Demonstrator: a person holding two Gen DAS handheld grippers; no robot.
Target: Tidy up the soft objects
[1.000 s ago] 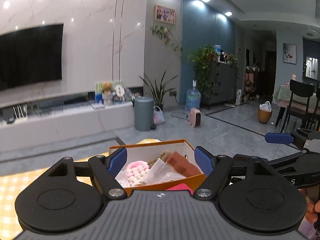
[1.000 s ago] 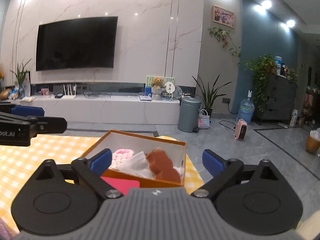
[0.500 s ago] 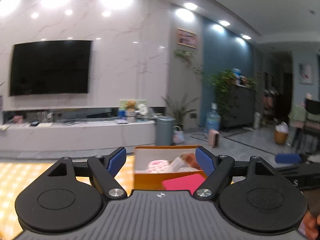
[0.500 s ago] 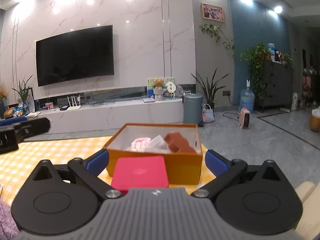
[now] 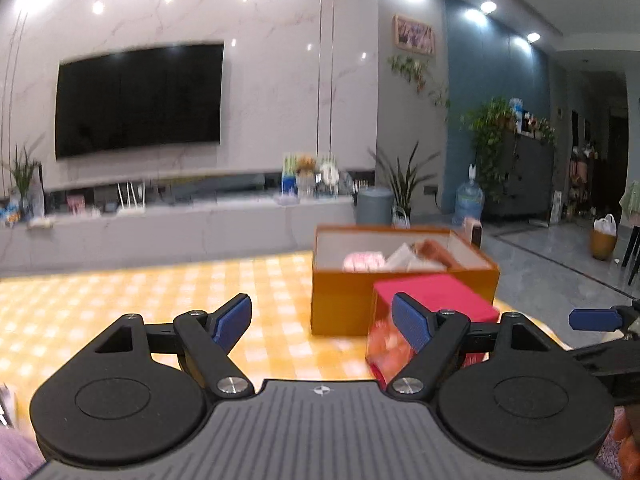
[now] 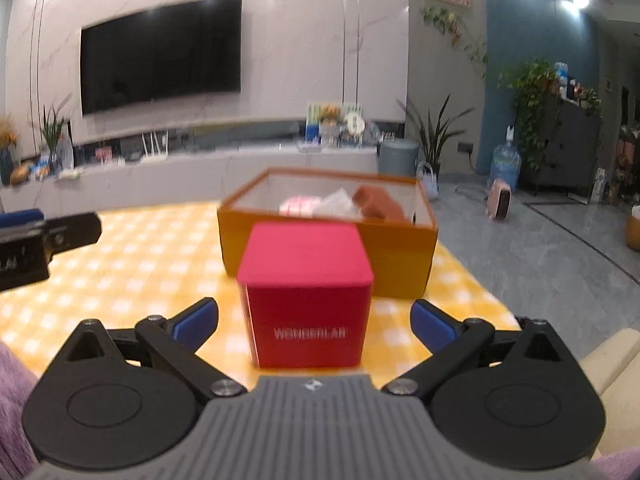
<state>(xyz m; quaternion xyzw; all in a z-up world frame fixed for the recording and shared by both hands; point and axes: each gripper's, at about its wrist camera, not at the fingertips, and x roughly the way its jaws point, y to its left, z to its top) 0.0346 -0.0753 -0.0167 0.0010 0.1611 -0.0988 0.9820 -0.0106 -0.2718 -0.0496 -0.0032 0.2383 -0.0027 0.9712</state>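
Note:
An orange box [image 6: 400, 252] stands on the yellow checked table [image 6: 140, 264]. Inside it lie a pink knitted piece [image 6: 298, 204], something white [image 6: 338, 202] and a brown soft toy [image 6: 378, 204]. The box also shows in the left wrist view [image 5: 340, 300]. A red cube box marked WONDERLAB [image 6: 308, 300] stands just in front of the orange box. My right gripper [image 6: 314, 322] is open and empty, its fingers either side of the red cube's front. My left gripper [image 5: 322, 322] is open and empty, left of the red cube [image 5: 436, 292].
A TV [image 6: 160, 52] hangs over a long white console [image 6: 200, 168] beyond the table. A grey bin [image 6: 398, 156], plants and a water bottle [image 6: 505, 162] stand on the tiled floor to the right. The table's right edge is close to the box.
Both grippers have drawn back and lowered from the orange box. The left one has also shifted left, so the box now sits to its right. The red cube is now fully in view.

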